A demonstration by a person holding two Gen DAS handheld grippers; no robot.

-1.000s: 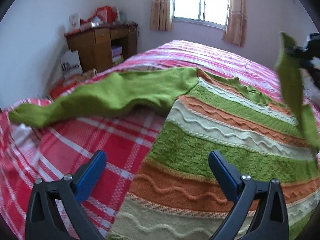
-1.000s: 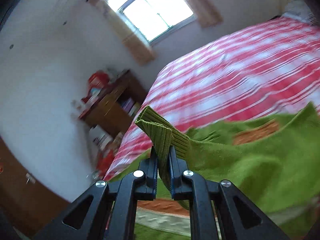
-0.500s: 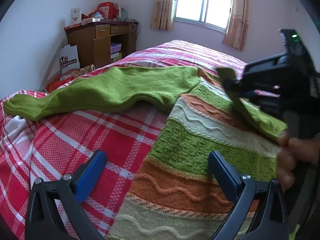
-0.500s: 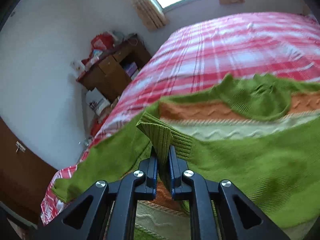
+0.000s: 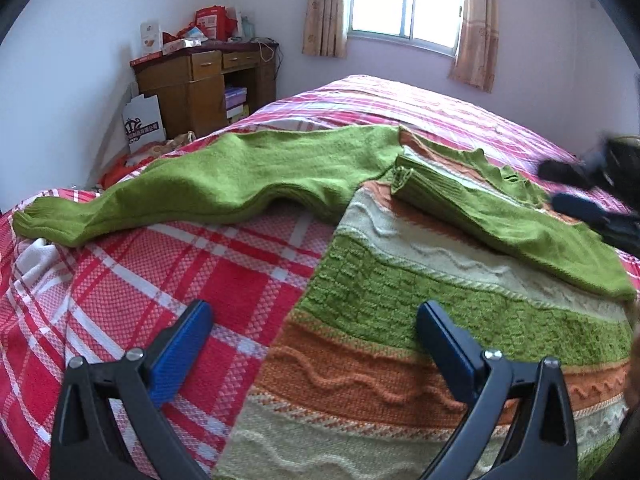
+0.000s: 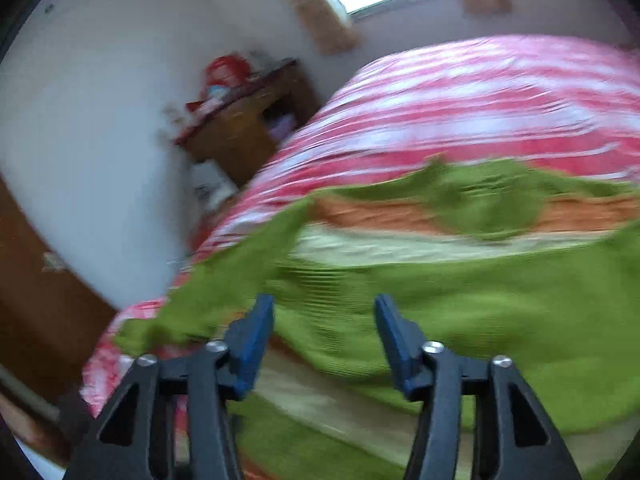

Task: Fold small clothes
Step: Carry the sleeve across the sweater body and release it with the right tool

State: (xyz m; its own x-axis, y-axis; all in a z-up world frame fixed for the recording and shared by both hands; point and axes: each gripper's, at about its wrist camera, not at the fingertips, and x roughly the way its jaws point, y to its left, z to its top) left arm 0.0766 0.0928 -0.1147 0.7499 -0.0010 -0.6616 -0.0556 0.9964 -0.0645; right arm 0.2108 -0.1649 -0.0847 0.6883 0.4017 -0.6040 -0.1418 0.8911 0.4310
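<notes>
A knitted sweater (image 5: 404, 320) with green, orange and cream stripes lies flat on the bed. Its right green sleeve (image 5: 500, 220) lies folded across the chest. Its left green sleeve (image 5: 208, 184) stretches out to the left over the blanket. My left gripper (image 5: 312, 344) is open and empty above the sweater's left edge near the hem. My right gripper (image 6: 324, 332) is open and empty just above the folded sleeve (image 6: 480, 304); it also shows blurred at the right edge of the left wrist view (image 5: 588, 196).
The bed carries a red and white plaid blanket (image 5: 132, 280). A wooden desk (image 5: 200, 84) with boxes on top stands in the far left corner, with a white bag (image 5: 142, 124) beside it. A window (image 5: 404, 0) with curtains is in the far wall.
My right gripper carried the right sleeve over the sweater's chest, opened and let it go. The sleeve now lies folded on the body. My left gripper stayed in place.
</notes>
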